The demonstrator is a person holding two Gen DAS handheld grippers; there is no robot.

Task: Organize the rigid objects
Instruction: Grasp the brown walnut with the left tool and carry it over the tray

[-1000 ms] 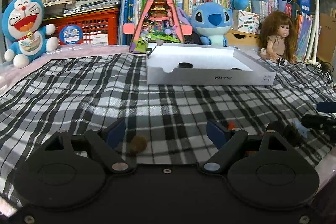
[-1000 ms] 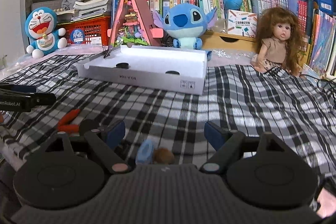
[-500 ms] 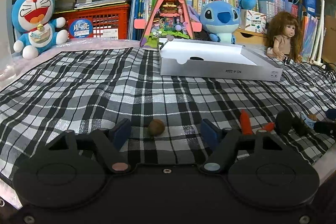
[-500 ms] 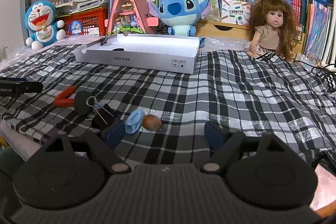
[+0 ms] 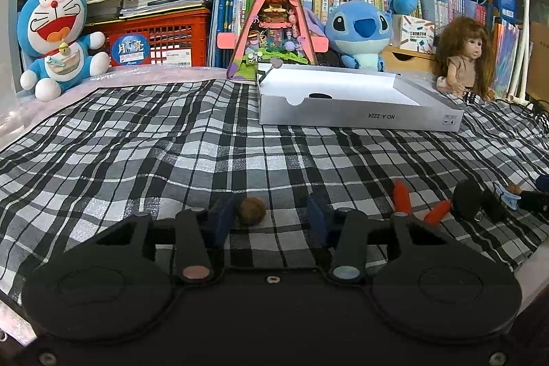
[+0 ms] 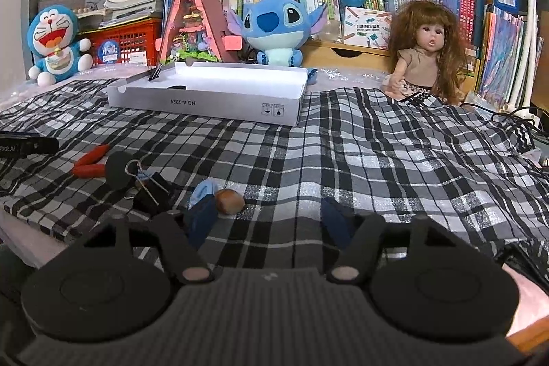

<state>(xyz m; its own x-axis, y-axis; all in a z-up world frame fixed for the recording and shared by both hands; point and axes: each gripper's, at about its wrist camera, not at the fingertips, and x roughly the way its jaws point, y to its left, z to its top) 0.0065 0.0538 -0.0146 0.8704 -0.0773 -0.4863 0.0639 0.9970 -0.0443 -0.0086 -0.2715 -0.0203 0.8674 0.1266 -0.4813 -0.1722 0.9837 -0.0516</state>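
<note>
Plaid cloth (image 5: pixel 171 160) covers the bed; white box (image 5: pixel 360 115) sits open at twelve o'clock. Left claw (image 5: pixel 271 215) is closing, walnut (image 5: pixel 252 211) between its fingers, just beside the nine o'clock pad, not yet pinched. Right claw (image 6: pixel 271 215) is closing too, a second nut (image 6: pixel 229 200) by its nine o'clock finger, blue clip (image 6: pixel 203 189) touching that nut.

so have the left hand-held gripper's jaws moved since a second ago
Yes. The left hand-held gripper has narrowed and its jaws are closing around the brown nut on the plaid cloth. One finger nearly touches it; the other is apart.
</note>
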